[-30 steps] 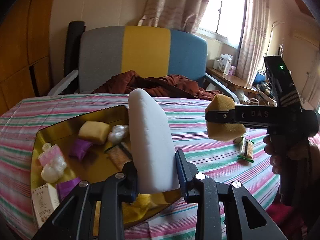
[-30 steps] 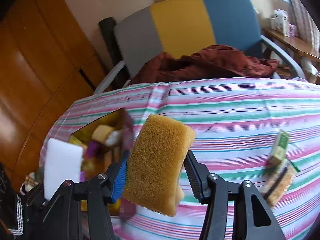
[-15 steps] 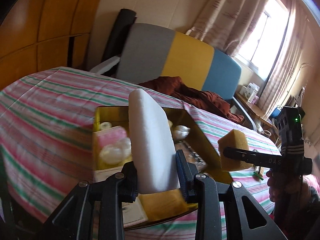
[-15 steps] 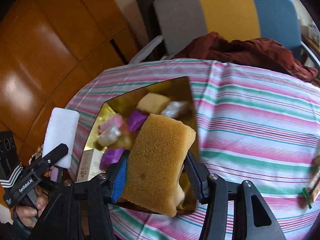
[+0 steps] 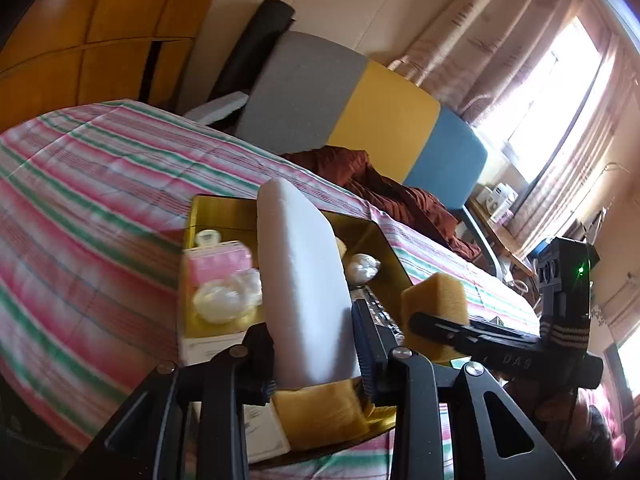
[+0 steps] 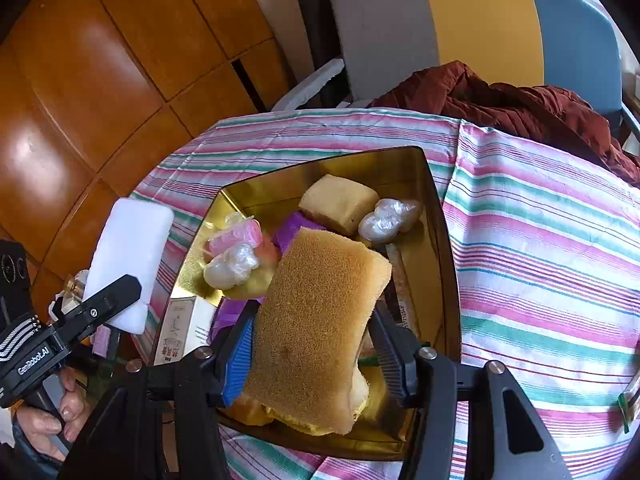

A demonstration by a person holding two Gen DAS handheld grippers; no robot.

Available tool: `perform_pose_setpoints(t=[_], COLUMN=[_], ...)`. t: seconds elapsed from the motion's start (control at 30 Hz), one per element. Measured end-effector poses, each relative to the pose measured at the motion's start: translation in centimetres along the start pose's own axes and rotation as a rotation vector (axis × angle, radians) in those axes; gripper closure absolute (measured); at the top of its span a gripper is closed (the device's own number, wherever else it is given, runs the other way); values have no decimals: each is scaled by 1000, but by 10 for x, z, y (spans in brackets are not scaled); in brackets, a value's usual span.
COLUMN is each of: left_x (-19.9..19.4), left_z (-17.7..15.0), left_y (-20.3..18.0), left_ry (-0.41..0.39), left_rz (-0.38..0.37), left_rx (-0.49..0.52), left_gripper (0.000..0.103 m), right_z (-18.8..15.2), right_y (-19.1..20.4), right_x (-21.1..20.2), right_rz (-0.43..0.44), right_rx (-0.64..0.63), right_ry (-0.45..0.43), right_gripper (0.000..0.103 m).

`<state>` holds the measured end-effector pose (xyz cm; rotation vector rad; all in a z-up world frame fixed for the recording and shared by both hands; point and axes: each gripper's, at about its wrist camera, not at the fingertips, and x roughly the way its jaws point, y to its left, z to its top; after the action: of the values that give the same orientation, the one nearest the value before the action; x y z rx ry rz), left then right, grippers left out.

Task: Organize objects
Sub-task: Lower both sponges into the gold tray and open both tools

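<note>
My left gripper [image 5: 316, 344] is shut on a white foam block [image 5: 302, 280] and holds it upright over the near edge of a gold tray [image 5: 224, 208]. The block also shows in the right wrist view [image 6: 128, 256], just left of the tray [image 6: 436, 208]. My right gripper [image 6: 312, 352] is shut on a brown sponge [image 6: 316, 328] above the tray's near half; the sponge shows in the left wrist view [image 5: 434, 300]. The tray holds a yellow sponge [image 6: 338, 202], white wrapped balls [image 6: 386, 216], a pink pack [image 6: 236, 236], purple items and a small white box [image 6: 180, 332].
The tray sits on a round table with a striped cloth [image 6: 540, 248]. A small packet [image 6: 628, 400] lies at the cloth's right edge. A grey, yellow and blue chair [image 6: 460, 28] with a dark red garment [image 6: 500, 104] stands behind. Wooden panels [image 6: 100, 80] are to the left.
Both grippers have moved left over the tray with their loads still held. The right gripper now holds the sponge above the tray's contents; the left sits lower at the tray's near edge.
</note>
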<state>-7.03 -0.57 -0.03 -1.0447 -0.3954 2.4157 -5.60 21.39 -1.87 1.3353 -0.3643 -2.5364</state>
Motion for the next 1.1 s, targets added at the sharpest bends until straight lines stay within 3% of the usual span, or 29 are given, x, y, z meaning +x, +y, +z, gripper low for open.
perform_pose_setpoints(t=[0.2,0.27,0.37,0.4,0.7,0.87,1.1], left_x=[30,42,58,60,41,18,3], left_z=[7,8,7,6,-12,-21,-26], left_y=[-20,-25,-22,-19,-3,-8,-18], left_ry=[43,54,90,94,71,9,-40], left_rz=[-15,-24,-44,-45,84,222,307], left_rx=[22,40,8,-3,-8,68,138], left_gripper=[69,60,40,38,36,26,23], right_z=[4,5,2,0,-7,-16,-29], right_y=[-1,-3,-15,-21,-21,-8,11], right_x=[9,13,17,16,5,3,-4], right_rz=[-5,0,-23,-17,-17,-68,-154], right_rx=[14,27,74,98,115,65,-28], right_ry=[-8,-7,-2,1,-16,-21,-50], right_gripper=[43,30,25,20,17,16,14])
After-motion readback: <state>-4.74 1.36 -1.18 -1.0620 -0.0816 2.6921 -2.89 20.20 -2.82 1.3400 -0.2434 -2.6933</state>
